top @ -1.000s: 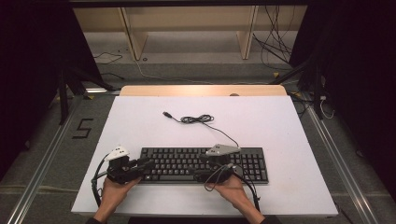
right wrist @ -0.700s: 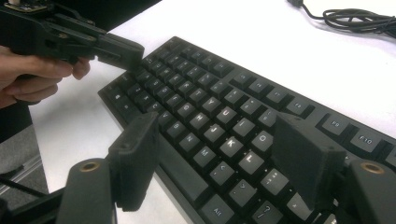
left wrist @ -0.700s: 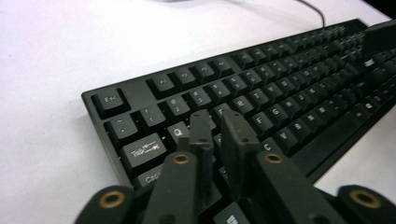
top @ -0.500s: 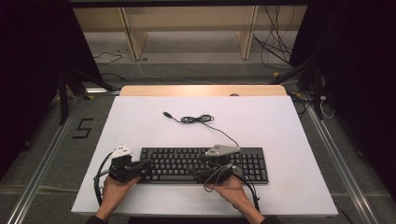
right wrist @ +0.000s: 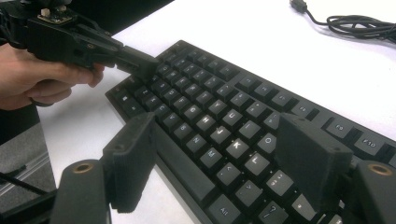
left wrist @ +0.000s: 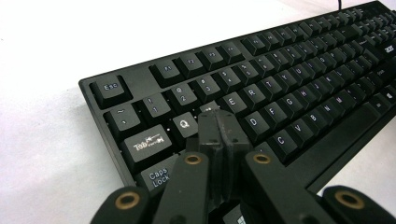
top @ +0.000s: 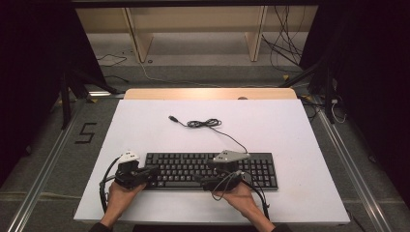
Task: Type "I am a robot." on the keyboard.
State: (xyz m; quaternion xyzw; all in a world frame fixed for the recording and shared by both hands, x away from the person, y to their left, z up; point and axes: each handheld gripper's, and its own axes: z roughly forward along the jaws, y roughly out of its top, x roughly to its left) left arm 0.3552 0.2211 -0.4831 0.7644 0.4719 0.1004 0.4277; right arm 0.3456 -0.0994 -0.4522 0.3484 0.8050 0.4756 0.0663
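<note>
A black keyboard [top: 193, 169] lies near the front edge of the white table [top: 290, 125]. My left gripper [top: 153, 170] is at the keyboard's left end. In the left gripper view its jaws [left wrist: 219, 128] are pressed together, shut on nothing, with the tips just over the keys beside Q. My right gripper [top: 209, 181] hovers over the middle of the keyboard and points toward the left hand. Its jaws [right wrist: 219, 156] have just been opening and stand wide apart above the letter keys [right wrist: 233, 140], with only keys beneath the gap. The left gripper [right wrist: 135, 63] shows at the upper left of the right gripper view.
The keyboard's black cable [top: 205, 123] lies coiled on the table behind it and ends in a loose USB plug [top: 171, 118]. A wooden strip [top: 208, 93] borders the table's far edge. Floor rails [top: 43, 169] run along both sides.
Both hands keep their places on the keyboard. In the high view the left gripper's jaws look narrower than a second ago.
</note>
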